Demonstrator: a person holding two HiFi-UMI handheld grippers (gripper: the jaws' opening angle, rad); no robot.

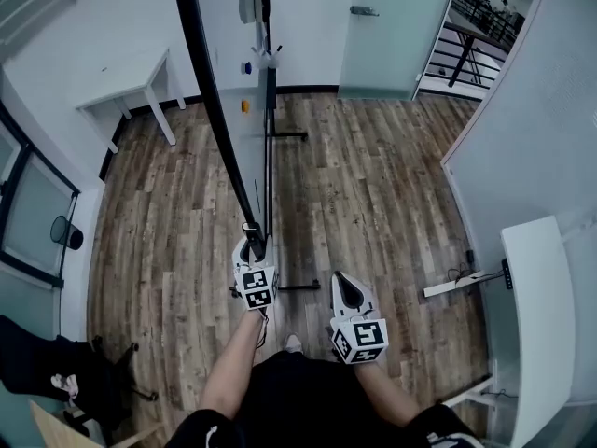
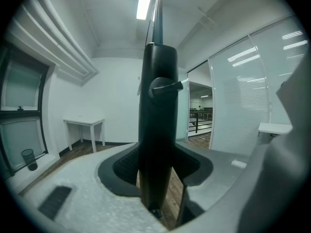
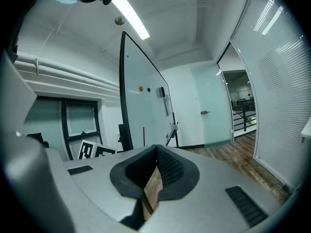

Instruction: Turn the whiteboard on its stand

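Head view puts the whiteboard [image 1: 213, 91] edge-on below me, its black rim running from the top of the frame down to my left gripper [image 1: 252, 248]. The board stands upright on its stand [image 1: 270, 157], whose black base rail lies along the wood floor [image 1: 373, 194] just beside it. From the left gripper view I see a black upright [image 2: 158, 130] at the board's near side standing between that gripper's jaws, both dark pads pressed against it. The jaws are spread wide round it. A small knob [image 2: 164, 89] sticks out of the upright higher up.

My right gripper [image 1: 347, 289] hangs apart from the board, near my body. In the right gripper view its pads meet at the tips and hold nothing; only floor shows through the slit behind them. That view also shows the whiteboard's white face [image 3: 143, 96] to the left.

Further out, a white table [image 1: 140, 87] sits against the far wall, a glass door [image 1: 392, 26] stands at the upper right, a white desk [image 1: 536, 325] runs along the right side, and a dark wastebasket [image 1: 65, 233] sits by the window at left.
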